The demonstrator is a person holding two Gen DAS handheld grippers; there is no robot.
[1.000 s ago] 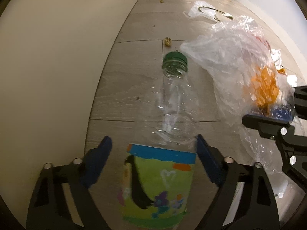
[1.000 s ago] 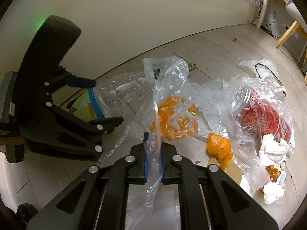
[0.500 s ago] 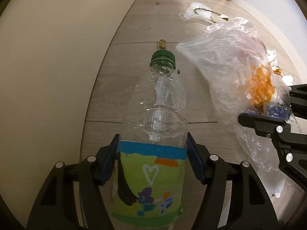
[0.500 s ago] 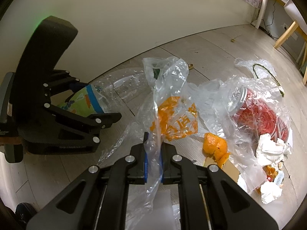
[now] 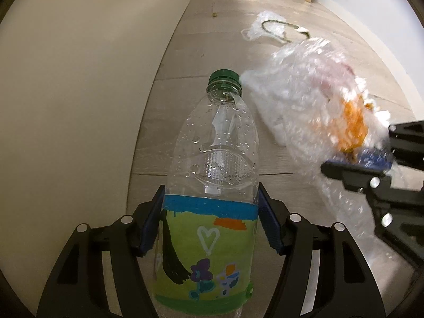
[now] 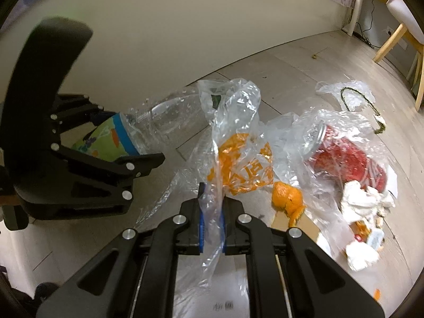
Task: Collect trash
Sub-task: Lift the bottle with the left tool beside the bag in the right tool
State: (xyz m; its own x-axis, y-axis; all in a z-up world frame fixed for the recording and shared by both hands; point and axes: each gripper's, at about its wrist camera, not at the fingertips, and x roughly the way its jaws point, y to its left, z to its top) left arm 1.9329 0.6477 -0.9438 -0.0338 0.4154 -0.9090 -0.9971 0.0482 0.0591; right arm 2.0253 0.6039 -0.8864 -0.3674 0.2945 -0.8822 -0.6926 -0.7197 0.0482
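Left wrist view shows my left gripper (image 5: 212, 225) clamped on the bottle (image 5: 214, 185) at the top of its painted label, green cap pointing away toward the far floor (image 5: 212, 26). It looks empty and light, thin-walled, with droplets inside, so I judge the label band the stiffest place to squeeze. Just right of it the plastic bag (image 5: 304, 100) is blurred. Right wrist view sharpens that: my right gripper (image 6: 212, 212) pinches a fold of the bag, jaws pressed nearly together on soft, slippery film. Only that view shows the red can (image 6: 349, 159) inside, the orange peel (image 6: 287, 198) and crumpled tissues (image 6: 363, 198) at near right.
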